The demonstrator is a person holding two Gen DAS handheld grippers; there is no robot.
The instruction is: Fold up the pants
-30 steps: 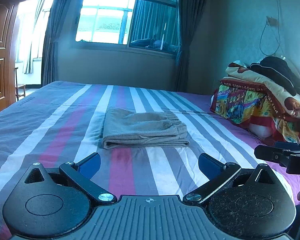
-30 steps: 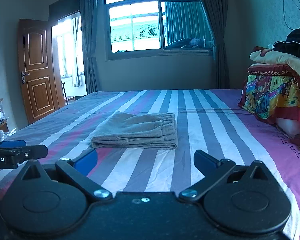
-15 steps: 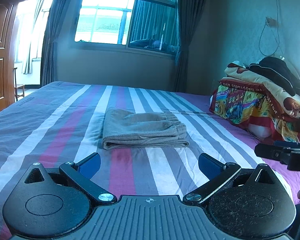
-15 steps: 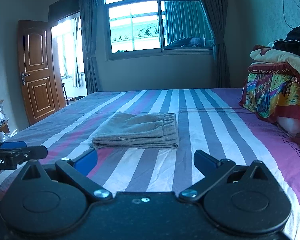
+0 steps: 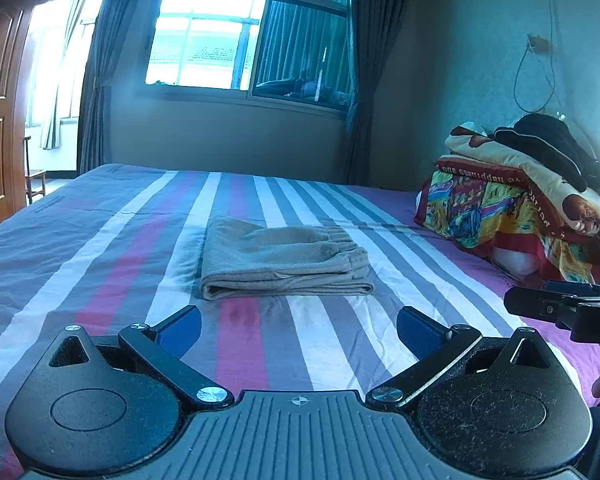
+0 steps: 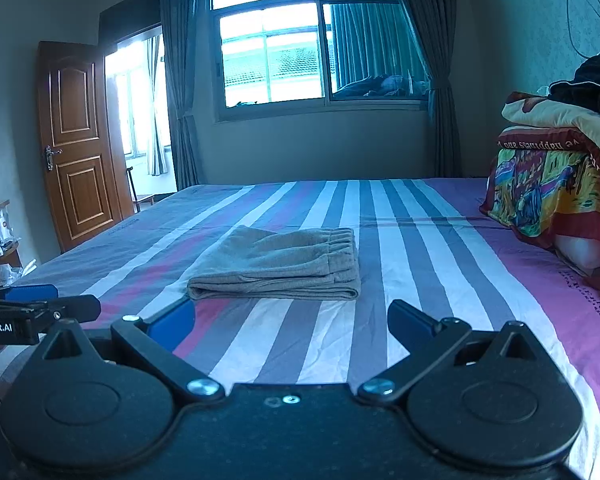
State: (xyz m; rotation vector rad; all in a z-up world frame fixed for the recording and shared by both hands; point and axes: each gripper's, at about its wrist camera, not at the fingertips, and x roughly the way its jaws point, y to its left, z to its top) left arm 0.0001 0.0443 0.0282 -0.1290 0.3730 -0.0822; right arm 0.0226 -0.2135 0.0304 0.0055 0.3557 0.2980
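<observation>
The soft grey folded pants (image 5: pixel 284 260) lie flat on the striped bed sheet (image 5: pixel 100 248). Nearer, the left gripper (image 5: pixel 298 330) and right gripper (image 6: pixel 290 322) hang wide apart, empty.

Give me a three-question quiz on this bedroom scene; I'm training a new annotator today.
1. True or false: the pants lie folded on the striped bed.
2. The left tool is: A) open, holding nothing B) shut on the pants C) shut on the blanket pile.
3. Fill in: in the right wrist view, the pants' elastic waistband faces the ____ at the far wall.

Key: 1 true; 2 A; 3 window. The right tool is likewise open, short of the pants.
</observation>
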